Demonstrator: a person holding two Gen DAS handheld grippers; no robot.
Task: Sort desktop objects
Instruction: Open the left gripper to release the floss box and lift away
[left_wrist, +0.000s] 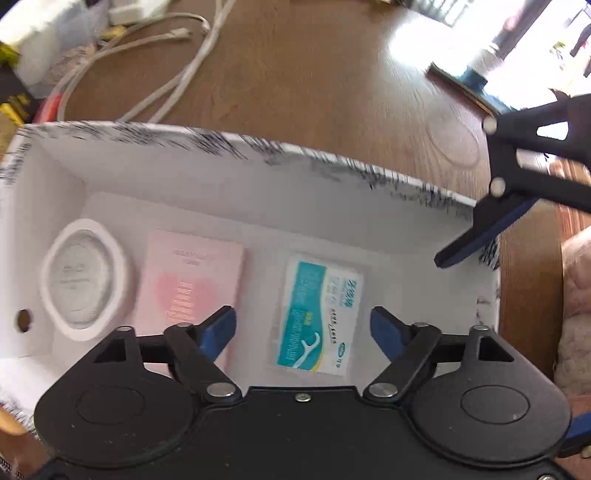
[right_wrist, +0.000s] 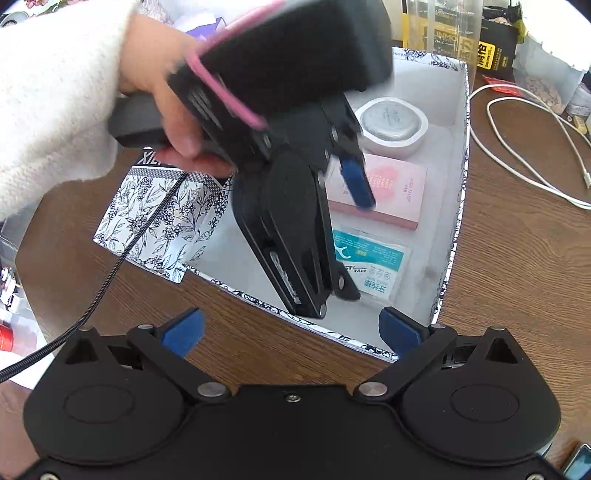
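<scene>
Three items are seen lying in the white box (left_wrist: 332, 177) at frame centre: round tin (left_wrist: 83, 275), pink card (left_wrist: 192, 284), floss packet (left_wrist: 317, 314). Both grippers, left (left_wrist: 303, 325) and right (right_wrist: 291, 330), are held open and empty. Withdrawal should be straight up, clear of the walls.

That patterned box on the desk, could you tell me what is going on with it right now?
A person is sorting desk items into the patterned box. It holds a round white container, a pink booklet and a pack of dental floss picks. The left claw is open and empty above the floss picks. The right claw is also open and empty, near the box's edge. White cables lie on the desk outside.
</scene>
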